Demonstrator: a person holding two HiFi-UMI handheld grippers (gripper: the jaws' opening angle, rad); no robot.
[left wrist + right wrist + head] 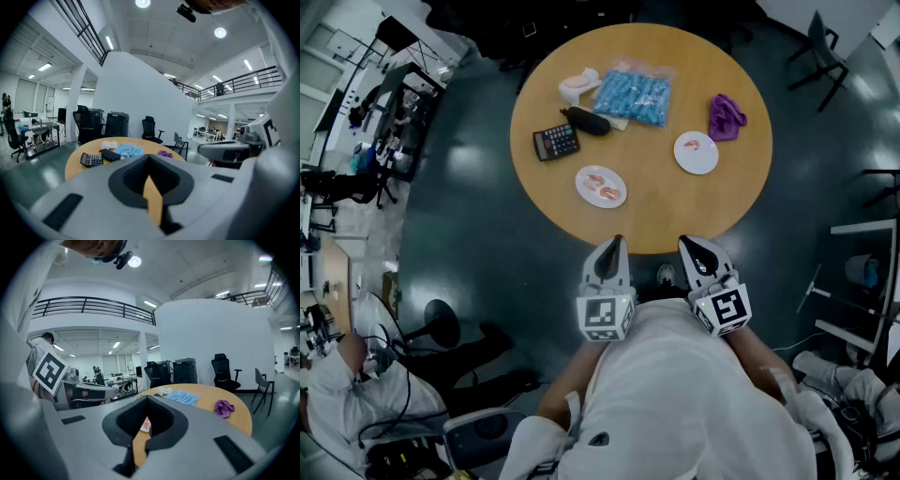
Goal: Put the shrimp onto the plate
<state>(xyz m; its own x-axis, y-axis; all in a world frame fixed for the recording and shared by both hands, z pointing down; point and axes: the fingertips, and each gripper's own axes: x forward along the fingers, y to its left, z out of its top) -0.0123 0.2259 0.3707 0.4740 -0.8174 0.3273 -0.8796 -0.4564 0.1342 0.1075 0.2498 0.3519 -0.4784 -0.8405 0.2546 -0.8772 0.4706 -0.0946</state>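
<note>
Both of my tools were squeezed closed and held nothing. The left hand-held gripper (pixel 612 248) and the right hand-held gripper (pixel 689 246) hung side by side, close to my body, just short of the near edge of the round wooden tabletop (pixel 647 220).

The pink shrimp (pixel 605 187) lay on a white round plate (pixel 587 174) just ahead of the left hand-held gripper, a bit to its left. Nothing stood between them. A second white round plate (pixel 689 162) sat farther ahead of the right hand-held gripper. It had one small pink piece (pixel 698 144) on it, which I took to be a shrimp too. I could not tell which plate was meant to fill up.

To do this step well, I thought I should first spread the jaws of the nearer tool. Then I should come down slowly over one shrimp only and pinch its thick middle softly. Shrimp are likely soft and slippery, so a hard squeeze could squash one or make it pop out. I should also keep the jaw tips off the plate's rim so it would not tip.
</note>
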